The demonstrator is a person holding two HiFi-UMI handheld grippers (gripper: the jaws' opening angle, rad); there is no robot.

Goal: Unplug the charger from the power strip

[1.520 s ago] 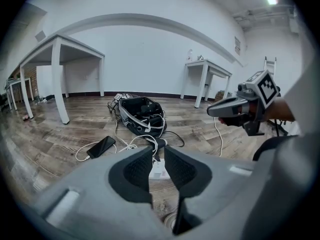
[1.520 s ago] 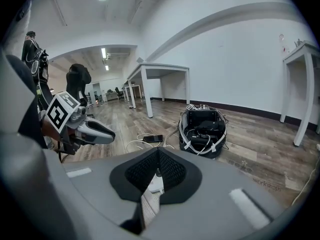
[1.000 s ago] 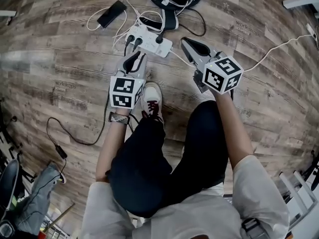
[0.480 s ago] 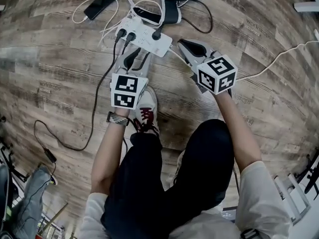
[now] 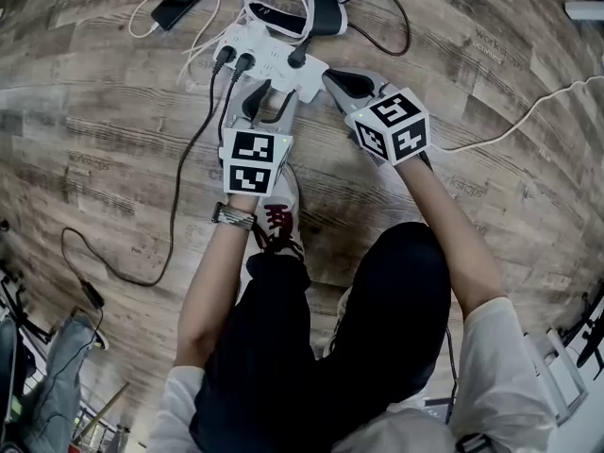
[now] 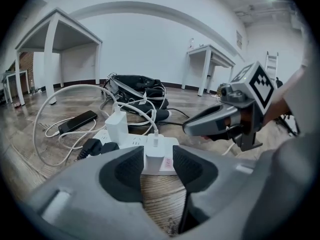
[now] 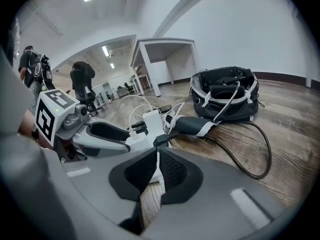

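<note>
Low over wood floor (image 5: 113,111), left gripper's (image 5: 268,100) jaws widen astride charger (image 6: 155,154); right gripper's (image 5: 338,81) meet.

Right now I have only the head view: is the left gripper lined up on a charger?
Observer: Yes. In the left gripper view a short white charger shows in the gap of the left gripper, whose jaws have just been opening; neither pad presses on it.
Operator: Which one on the strip?
Observer: The one at the near end of the power strip; a taller white charger stands behind it, to the left.
Operator: And the right gripper?
Observer: The right gripper view shows the right gripper with jaws together, pointing at a black plug on the strip.
</note>
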